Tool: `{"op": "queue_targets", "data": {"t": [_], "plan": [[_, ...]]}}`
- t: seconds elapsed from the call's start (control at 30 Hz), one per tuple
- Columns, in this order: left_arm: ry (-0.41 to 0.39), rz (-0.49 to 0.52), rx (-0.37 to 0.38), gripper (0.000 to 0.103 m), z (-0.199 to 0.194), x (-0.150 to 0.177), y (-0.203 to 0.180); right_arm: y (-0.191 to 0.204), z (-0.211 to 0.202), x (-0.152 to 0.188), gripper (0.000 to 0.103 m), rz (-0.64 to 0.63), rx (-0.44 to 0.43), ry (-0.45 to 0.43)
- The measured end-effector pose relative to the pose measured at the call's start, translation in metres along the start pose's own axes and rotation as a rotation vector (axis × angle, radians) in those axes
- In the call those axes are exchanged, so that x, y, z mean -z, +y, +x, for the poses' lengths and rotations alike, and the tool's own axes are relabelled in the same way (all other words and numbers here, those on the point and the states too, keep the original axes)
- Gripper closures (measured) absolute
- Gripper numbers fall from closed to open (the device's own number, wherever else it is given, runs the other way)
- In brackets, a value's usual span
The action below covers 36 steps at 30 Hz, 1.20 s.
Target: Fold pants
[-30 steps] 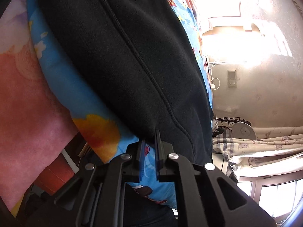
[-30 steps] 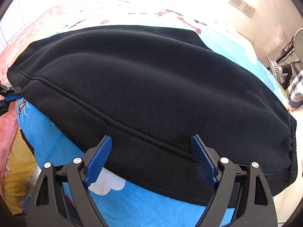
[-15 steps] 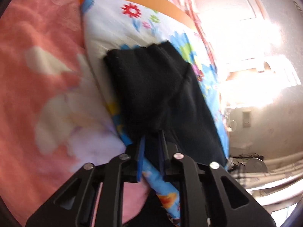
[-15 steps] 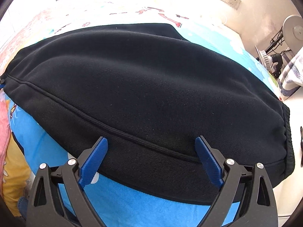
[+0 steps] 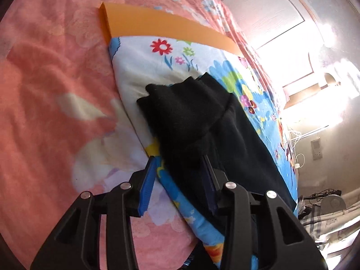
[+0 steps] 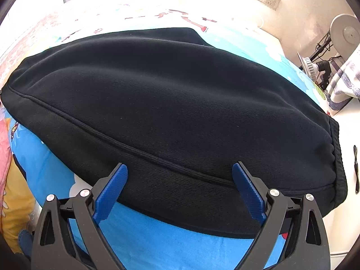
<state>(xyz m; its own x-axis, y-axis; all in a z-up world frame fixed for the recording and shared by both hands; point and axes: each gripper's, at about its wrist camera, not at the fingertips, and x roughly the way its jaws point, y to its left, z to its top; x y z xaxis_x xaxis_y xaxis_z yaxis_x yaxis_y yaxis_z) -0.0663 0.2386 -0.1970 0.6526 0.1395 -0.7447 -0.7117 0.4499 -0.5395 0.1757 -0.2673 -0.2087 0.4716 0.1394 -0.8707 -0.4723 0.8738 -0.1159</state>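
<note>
My black pants (image 5: 202,121) lie on the cartoon-print blanket (image 5: 157,67) that covers part of the bed, over a pink floral bedspread (image 5: 56,90). In the left wrist view their long axis runs from near my left hand-held gripper (image 5: 177,173) away toward the far end of the bed, where an orange board (image 5: 157,24) lies beyond the blanket's edge. The far end of the pants is doubled back onto the rest, a rumpled flap pointing toward me. My left hand-held gripper stands parted, its blue pads on either side of the flap's near edge; whether the right-hand pad touches the fabric I cannot tell, since dark cloth hides it. In the right wrist view the pants (image 6: 168,103) stretch crosswise, elastic waistband (image 6: 337,162) at the right end. My right hand-held gripper (image 6: 180,171) is spread wide, holding nothing, its tips over the near seam.
</note>
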Motion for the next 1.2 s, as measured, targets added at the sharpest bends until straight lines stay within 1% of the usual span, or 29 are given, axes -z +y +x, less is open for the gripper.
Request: {"op": "queue_targets", "data": {"t": [0.07,0.1,0.13,0.2,0.27,0.3,0.33,0.37,0.4,0.43,0.5,0.53,0.57,0.6,0.63,0.67,0.7,0.73,0.83,0.87,0.9,0.93,0.97,1.0,1.03,1.07,1.13,1.17,1.2], "plan": [[-0.151,0.188,0.006,0.045,-0.022,0.01,-0.035,-0.01,-0.005,-0.001,0.013,0.043,0.007,-0.029],[-0.212,0.286,0.003,0.03,-0.027,0.019,-0.054,-0.016,-0.008,-0.002,0.013,0.069,0.007,-0.049],[-0.234,0.367,0.019,0.022,-0.024,0.025,-0.075,-0.022,-0.011,-0.003,0.013,0.101,0.017,-0.069],[-0.163,0.482,0.078,0.02,-0.003,0.038,-0.103,-0.038,-0.012,-0.004,0.013,0.162,0.052,-0.09],[-0.111,0.578,0.074,0.02,0.025,0.053,-0.122,-0.055,-0.009,-0.001,0.012,0.213,0.083,-0.094],[-0.085,0.642,0.054,0.02,0.037,0.06,-0.127,-0.064,-0.007,0.001,0.012,0.238,0.105,-0.09],[-0.049,0.68,0.013,0.021,0.051,0.066,-0.128,-0.073,-0.004,0.004,0.012,0.261,0.123,-0.081],[-0.015,0.692,-0.051,0.022,0.064,0.069,-0.122,-0.082,-0.002,0.007,0.012,0.285,0.137,-0.068],[-0.015,0.705,-0.119,0.026,0.07,0.07,-0.116,-0.09,0.0,0.011,0.012,0.31,0.146,-0.058],[-0.039,0.715,-0.144,0.025,0.067,0.07,-0.111,-0.098,0.002,0.016,0.012,0.335,0.143,-0.054],[-0.055,0.661,-0.194,0.025,0.06,0.061,-0.1,-0.109,0.0,0.023,0.012,0.374,0.128,-0.068],[-0.081,0.647,-0.258,0.028,0.054,0.057,-0.096,-0.111,0.0,0.025,0.012,0.377,0.131,-0.072],[-0.1,0.649,-0.302,0.029,0.047,0.056,-0.097,-0.11,0.0,0.026,0.011,0.37,0.134,-0.075],[-0.103,0.642,-0.284,0.034,0.042,0.055,-0.102,-0.107,0.0,0.026,0.011,0.36,0.145,-0.077],[-0.089,0.627,-0.196,0.047,0.035,0.054,-0.111,-0.107,0.0,0.026,0.011,0.353,0.153,-0.077],[-0.065,0.625,-0.085,0.054,0.03,0.056,-0.125,-0.107,-0.002,0.028,0.011,0.351,0.153,-0.076],[-0.054,0.647,-0.007,0.059,0.028,0.062,-0.144,-0.108,-0.005,0.031,0.011,0.352,0.144,-0.07],[-0.049,0.693,0.042,0.061,0.028,0.07,-0.168,-0.111,-0.007,0.029,0.011,0.35,0.126,-0.063],[0.037,0.858,0.245,0.064,0.046,0.11,-0.254,-0.128,-0.025,0.026,0.011,0.401,0.112,-0.131],[0.062,0.915,0.304,0.064,0.053,0.127,-0.283,-0.133,-0.028,0.025,0.011,0.408,0.127,-0.137],[0.087,0.982,0.356,0.067,0.061,0.148,-0.314,-0.137,-0.028,0.025,0.011,0.404,0.159,-0.133],[0.125,1.04,0.409,0.075,0.071,0.169,-0.342,-0.14,-0.024,0.027,0.011,0.392,0.202,-0.114],[0.168,1.086,0.454,0.078,0.083,0.187,-0.368,-0.143,-0.019,0.031,0.011,0.381,0.238,-0.082],[0.203,1.135,0.481,0.084,0.095,0.209,-0.391,-0.146,-0.013,0.037,0.011,0.38,0.255,-0.051],[0.242,1.185,0.496,0.089,0.11,0.228,-0.411,-0.151,-0.01,0.046,0.011,0.395,0.231,-0.045],[0.281,1.225,0.496,0.09,0.126,0.245,-0.427,-0.154,-0.012,0.053,0.011,0.405,0.199,-0.067],[0.343,1.271,0.427,0.091,0.166,0.266,-0.448,-0.151,-0.016,0.06,0.011,0.364,0.205,-0.071],[0.345,1.281,0.37,0.093,0.187,0.268,-0.454,-0.148,-0.016,0.062,0.011,0.352,0.214,-0.073],[0.347,1.26,0.366,0.101,0.201,0.261,-0.459,-0.147,-0.016,0.064,0.011,0.353,0.218,-0.076]]}}
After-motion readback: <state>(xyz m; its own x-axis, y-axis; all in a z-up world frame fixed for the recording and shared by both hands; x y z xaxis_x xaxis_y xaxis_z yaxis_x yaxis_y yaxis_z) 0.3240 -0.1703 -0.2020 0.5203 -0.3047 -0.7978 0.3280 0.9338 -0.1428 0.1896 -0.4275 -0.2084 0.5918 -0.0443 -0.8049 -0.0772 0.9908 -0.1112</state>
